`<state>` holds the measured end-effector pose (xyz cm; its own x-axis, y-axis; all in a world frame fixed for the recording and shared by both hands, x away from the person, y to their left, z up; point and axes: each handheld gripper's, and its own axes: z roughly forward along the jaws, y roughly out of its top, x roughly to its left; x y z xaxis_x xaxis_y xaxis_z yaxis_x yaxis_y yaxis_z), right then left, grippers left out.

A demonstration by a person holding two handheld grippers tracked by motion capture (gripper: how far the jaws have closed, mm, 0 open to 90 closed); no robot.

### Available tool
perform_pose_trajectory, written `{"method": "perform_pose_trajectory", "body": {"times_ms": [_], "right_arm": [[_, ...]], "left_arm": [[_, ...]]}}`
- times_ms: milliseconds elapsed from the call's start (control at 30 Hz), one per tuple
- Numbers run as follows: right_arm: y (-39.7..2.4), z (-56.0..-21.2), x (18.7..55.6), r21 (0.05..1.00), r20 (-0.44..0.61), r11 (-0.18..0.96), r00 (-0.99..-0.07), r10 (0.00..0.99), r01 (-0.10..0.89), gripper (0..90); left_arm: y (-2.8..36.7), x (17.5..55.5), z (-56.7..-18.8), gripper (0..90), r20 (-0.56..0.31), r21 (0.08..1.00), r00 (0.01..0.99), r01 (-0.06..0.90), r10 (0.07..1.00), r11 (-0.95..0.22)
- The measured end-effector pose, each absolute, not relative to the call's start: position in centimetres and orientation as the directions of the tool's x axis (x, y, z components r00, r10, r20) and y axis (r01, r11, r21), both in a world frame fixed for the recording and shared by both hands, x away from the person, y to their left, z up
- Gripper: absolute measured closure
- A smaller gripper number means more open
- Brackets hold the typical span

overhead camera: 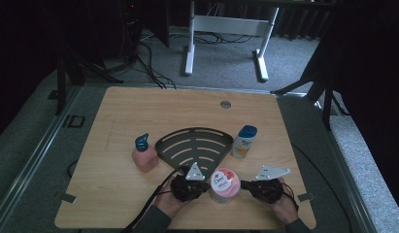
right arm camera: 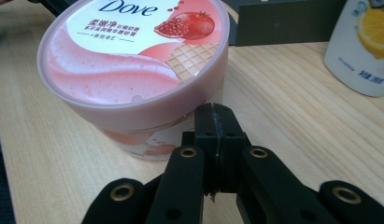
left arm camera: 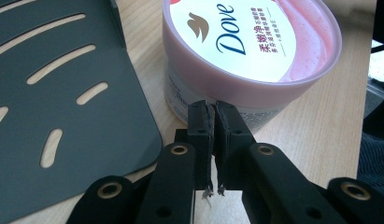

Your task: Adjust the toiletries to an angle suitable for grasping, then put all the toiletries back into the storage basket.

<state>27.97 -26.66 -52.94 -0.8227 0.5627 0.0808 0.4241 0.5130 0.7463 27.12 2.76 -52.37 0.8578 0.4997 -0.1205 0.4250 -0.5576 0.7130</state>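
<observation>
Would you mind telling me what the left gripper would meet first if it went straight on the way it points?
Most likely the Dove tub: the shut left gripper aims at its lower side wall, seemingly very close.

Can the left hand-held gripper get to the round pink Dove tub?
Probably yes. The left hand-held gripper, jaws shut, points at the side of the round pink Dove tub, with nothing between them. The dark slotted fan-shaped tray lies off to one side.

Black left gripper [left arm camera: 212, 114], brass rivets; grey three-cornered plates; seemingly dark sleeves
</observation>
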Motion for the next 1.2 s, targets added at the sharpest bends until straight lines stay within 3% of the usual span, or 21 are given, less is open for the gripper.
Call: {"method": "perform_pose_trajectory", "body": {"times_ms": [133, 400, 667, 900, 1200], "right_arm": [[-26.8, -53.0, 28.4, 0.749, 0.088, 0.507, -0.822, 0.562, 0.427, 89.6], [-26.9, -53.3, 28.7, 0.746, 0.095, 0.504, -0.819, 0.566, 0.435, 84.6], [-27.1, -53.4, 28.8, 0.747, 0.094, 0.503, -0.818, 0.568, 0.434, 82.2], [-27.3, -53.4, 28.7, 0.747, 0.1, 0.502, -0.82, 0.564, 0.437, 74.9], [-27.7, -53.5, 28.5, 0.744, 0.104, 0.515, -0.834, 0.541, 0.427, 69.0]], "left_arm": [[2.9, 27.5, -52.5, 81.1, -0.13, 0.72, 0.854, 0.431, 0.504, -0.545], [3.4, 27.8, -53.2, 64.1, -0.121, 0.714, 0.859, 0.424, 0.498, -0.557], [4.2, 28.0, -53.4, 59.6, -0.139, 0.72, 0.857, 0.432, 0.496, -0.543], [4.4, 28.0, -53.3, 51.9, -0.174, 0.739, 0.865, 0.43, 0.47, -0.519], [4.3, 27.7, -53.3, 44.2, -0.154, 0.751, 0.885, 0.393, 0.439, -0.53]]}}
